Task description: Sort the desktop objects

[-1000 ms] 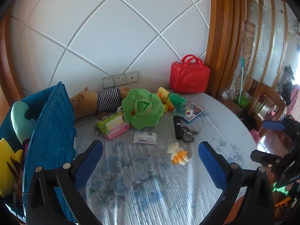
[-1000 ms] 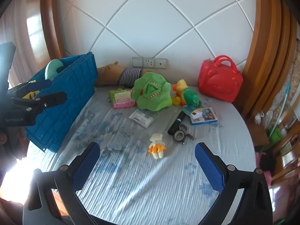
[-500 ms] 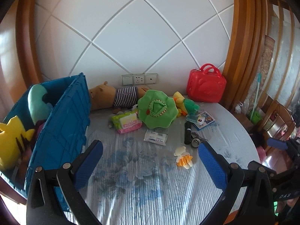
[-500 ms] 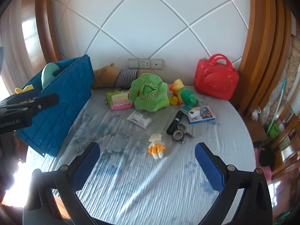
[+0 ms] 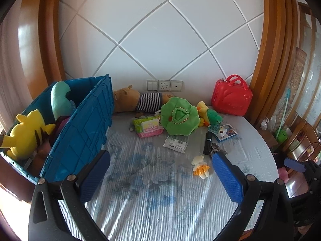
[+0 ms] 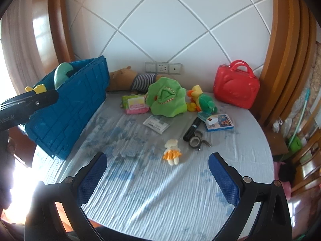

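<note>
Both grippers pulled back, wide apart w/ nothing held, orange-skirted doll [image 6: 172,151] lying flat.

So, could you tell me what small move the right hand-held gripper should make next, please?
Probably ease the right hand-held gripper forward and down toward the small cream doll in the orange skirt. The gripper is open and empty, and the doll is the nearest loose item, lying clear of the others on the pale blue tablecloth.

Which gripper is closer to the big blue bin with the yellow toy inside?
Left. The left gripper hangs right beside the blue bin, which fills that view's left side. The right gripper is farther over, with the bin across the table.
</note>
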